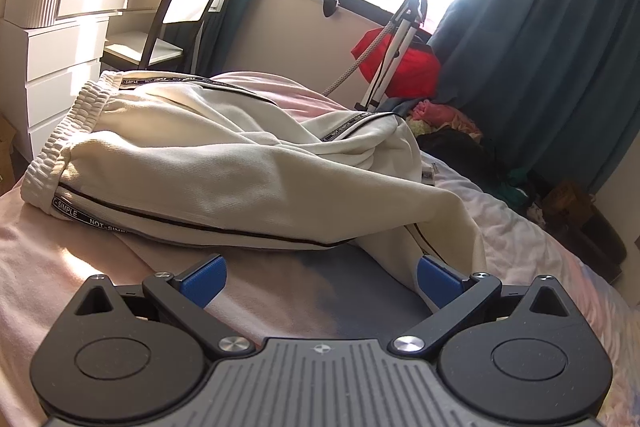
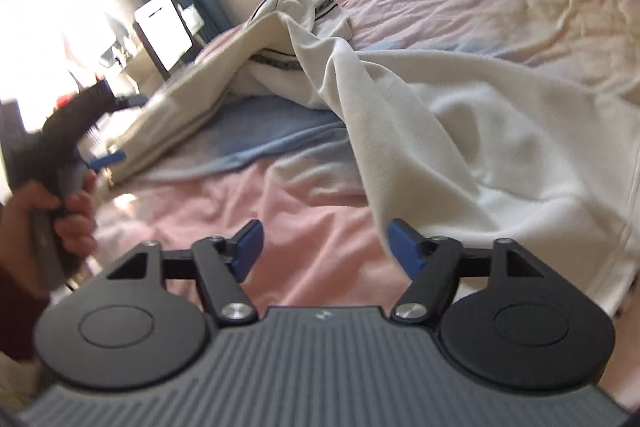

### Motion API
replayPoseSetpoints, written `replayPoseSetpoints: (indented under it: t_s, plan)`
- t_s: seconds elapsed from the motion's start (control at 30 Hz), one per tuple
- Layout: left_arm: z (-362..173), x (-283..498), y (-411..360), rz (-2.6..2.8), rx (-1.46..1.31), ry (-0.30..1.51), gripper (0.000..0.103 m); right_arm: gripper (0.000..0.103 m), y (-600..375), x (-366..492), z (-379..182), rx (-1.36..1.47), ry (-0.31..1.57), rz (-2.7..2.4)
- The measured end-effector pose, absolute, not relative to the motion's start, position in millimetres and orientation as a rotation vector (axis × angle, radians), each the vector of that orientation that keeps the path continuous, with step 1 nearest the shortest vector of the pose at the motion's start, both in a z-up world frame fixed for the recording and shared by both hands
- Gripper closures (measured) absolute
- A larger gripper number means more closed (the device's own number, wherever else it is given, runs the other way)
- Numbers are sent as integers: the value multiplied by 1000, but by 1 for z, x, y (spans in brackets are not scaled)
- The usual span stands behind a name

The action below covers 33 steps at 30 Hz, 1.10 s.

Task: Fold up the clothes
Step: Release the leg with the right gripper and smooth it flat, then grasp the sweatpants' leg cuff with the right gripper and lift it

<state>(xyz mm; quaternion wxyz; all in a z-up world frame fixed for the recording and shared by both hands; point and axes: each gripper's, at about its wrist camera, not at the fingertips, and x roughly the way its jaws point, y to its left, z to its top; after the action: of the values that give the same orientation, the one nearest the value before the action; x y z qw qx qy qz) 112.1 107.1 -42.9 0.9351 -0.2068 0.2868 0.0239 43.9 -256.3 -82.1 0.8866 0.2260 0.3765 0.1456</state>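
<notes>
A: Quick check. Cream trousers (image 1: 224, 163) lie crumpled on the bed (image 1: 80, 267), waistband toward the edge nearest the white dresser (image 1: 52, 67), one leg trailing toward your left claw (image 1: 320, 281). Not flat, not a neat fold either.

B: Claw state?

A: Both released. The left claw's jaws are spread wide with nothing between them, and its right pad (image 1: 436, 281) sits just beside the leg cloth. Your right claw (image 2: 324, 247) is spread too, over the pink sheet, its right pad just beside the white garment (image 2: 500, 131).

B: Risks?

A: If you pinch low, you'll likely catch the sheet along with the leg. Grab one layer only and the bunched seat probably twists worse. The right view is blurred, so I can't tell where that white hem ends; it runs near the bed's near edge and a tug could slide it off.

B: Left hand (image 2: 60, 215)?

A: Gripping the handle; it's blurred.
</notes>
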Motion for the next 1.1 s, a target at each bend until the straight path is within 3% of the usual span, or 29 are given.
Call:
replayPoseSetpoints:
  t_s: [0.2, 0.5, 0.6, 0.7, 0.77, 0.87, 1.1]
  plan:
    - [-41, 113, 109, 40, -444, 585, 1, 28, -255, 40, -118, 1068, 779, 219]
    - [-42, 116, 125, 21, -522, 599, 0, 28, -291, 24, -157, 1571, 459, -213]
    - [-42, 118, 127, 6, -544, 598, 0, 29, -305, 19, -154, 1584, 420, -330]
    - [-43, 118, 126, -4, -537, 593, 0, 44, -319, 33, -154, 1628, 521, -435]
    - [-42, 118, 125, -11, -525, 592, 0, 75, -328, 47, -139, 1551, 584, -492]
    - [-42, 118, 125, -15, -515, 589, 0, 86, -341, 74, -105, 1395, 558, -518]
    - [-45, 124, 132, 4, -533, 596, 0, 91, -403, 154, 33, 1015, 379, -447]
